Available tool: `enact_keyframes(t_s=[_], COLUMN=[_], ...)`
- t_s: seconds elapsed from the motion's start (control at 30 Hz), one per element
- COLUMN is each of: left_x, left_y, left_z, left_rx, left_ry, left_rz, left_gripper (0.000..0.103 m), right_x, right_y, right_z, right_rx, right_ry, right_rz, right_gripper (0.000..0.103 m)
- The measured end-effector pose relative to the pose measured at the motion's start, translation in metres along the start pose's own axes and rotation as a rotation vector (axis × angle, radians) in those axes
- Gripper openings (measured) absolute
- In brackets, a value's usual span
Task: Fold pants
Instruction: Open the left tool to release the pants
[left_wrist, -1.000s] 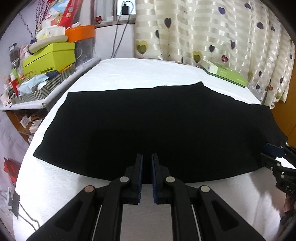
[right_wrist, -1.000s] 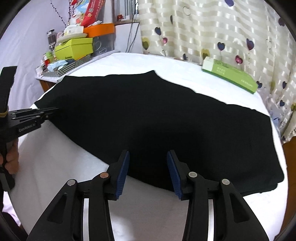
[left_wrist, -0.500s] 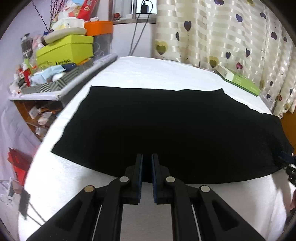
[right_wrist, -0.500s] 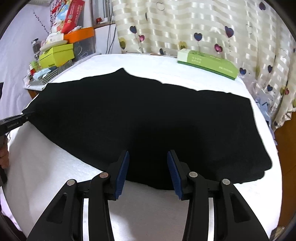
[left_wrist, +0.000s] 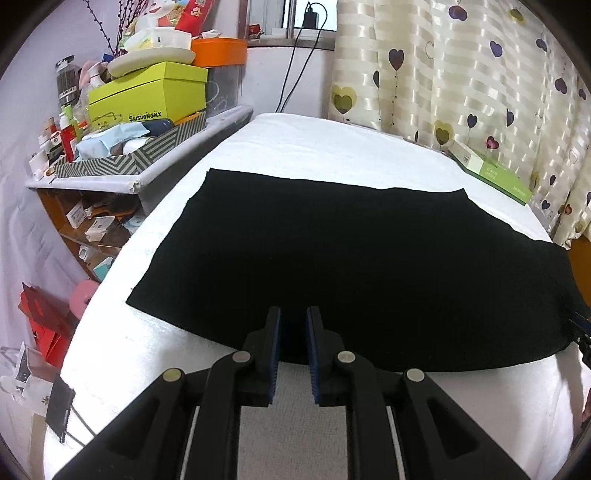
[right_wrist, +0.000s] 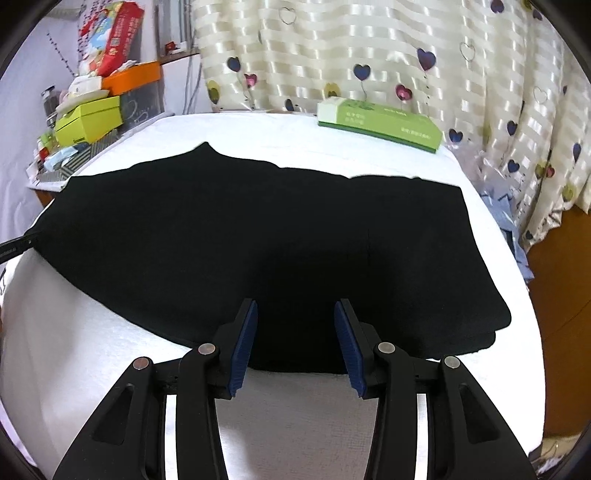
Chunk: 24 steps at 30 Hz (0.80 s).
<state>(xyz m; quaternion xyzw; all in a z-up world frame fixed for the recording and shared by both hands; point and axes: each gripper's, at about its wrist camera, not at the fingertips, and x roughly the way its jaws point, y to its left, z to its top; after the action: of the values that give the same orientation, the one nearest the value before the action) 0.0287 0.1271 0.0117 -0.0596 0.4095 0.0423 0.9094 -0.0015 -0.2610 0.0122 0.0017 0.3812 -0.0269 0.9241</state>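
Left claw (left_wrist: 294, 332) hovers over black pants (left_wrist: 351, 266).

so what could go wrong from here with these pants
1. The left tool is nearly closed over the near edge of the black pants; it may pinch the white cover too.
2. The right tool is open, so its side could lag and fold crooked.
3. The green box lies beyond the far edge.

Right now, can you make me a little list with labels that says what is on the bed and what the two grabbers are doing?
Bed: white cover
Pants: black pants lying flat across the bed
Green box: green box at the far edge by the curtain, apart from the pants
Left gripper: left gripper fingers close together over the near edge of the pants, small gap visible
Right gripper: right gripper open wide over the near edge
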Motion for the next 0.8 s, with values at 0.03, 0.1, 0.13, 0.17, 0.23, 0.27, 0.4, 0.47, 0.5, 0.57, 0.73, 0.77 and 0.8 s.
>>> enact_keyframes(t_s=[0.03,0.1,0.13,0.17,0.23,0.27,0.4,0.47,0.5,0.57,0.73,0.77,0.8], left_x=[-0.002,-0.007,-0.010,-0.013,-0.017,-0.019,-0.027,-0.029,-0.031,-0.033,-0.035,-0.035,-0.035], left_y=[0.001,0.000,0.000,0.000,0.001,0.002,0.007,0.011,0.013,0.020,0.036,0.039,0.041], left_z=[-0.001,-0.002,-0.002,-0.003,-0.005,-0.005,-0.009,-0.011,-0.013,-0.017,-0.023,-0.024,-0.024], left_rx=[-0.002,-0.003,-0.005,-0.007,-0.020,-0.028,-0.056,-0.073,-0.084,-0.112,-0.151,-0.156,-0.160], left_ry=[-0.003,-0.011,-0.015,-0.019,-0.027,-0.028,-0.035,-0.037,-0.040,-0.044,-0.045,-0.047,-0.048], left_rz=[0.004,0.009,0.011,0.012,0.014,0.016,0.021,0.011,0.004,-0.009,-0.004,-0.002,0.001], left_gripper=[0.016,0.017,0.018,0.019,0.019,0.019,0.020,0.025,0.027,0.030,0.031,0.032,0.032], right_x=[-0.001,-0.004,-0.005,-0.007,-0.008,-0.009,-0.011,-0.012,-0.013,-0.014,-0.015,-0.015,-0.015], right_y=[0.002,0.008,0.012,0.017,0.027,0.032,0.052,0.061,0.066,0.075,0.088,0.089,0.091], right_z=[0.000,0.000,0.000,0.000,0.001,0.000,-0.002,-0.003,-0.005,-0.007,-0.007,-0.006,-0.005], right_rx=[-0.004,-0.011,-0.020,-0.029,-0.048,-0.058,-0.093,-0.113,-0.125,-0.150,-0.175,-0.180,-0.185], right_ry=[-0.004,-0.012,-0.016,-0.019,-0.026,-0.030,-0.031,-0.032,-0.034,-0.036,-0.036,-0.037,-0.041], right_rz=[0.008,0.022,0.033,0.044,0.067,0.078,0.122,0.147,0.159,0.174,0.189,0.192,0.195], right_gripper=[0.045,0.045,0.045,0.045,0.045,0.045,0.045,0.045,0.045,0.045,0.045,0.045,0.045])
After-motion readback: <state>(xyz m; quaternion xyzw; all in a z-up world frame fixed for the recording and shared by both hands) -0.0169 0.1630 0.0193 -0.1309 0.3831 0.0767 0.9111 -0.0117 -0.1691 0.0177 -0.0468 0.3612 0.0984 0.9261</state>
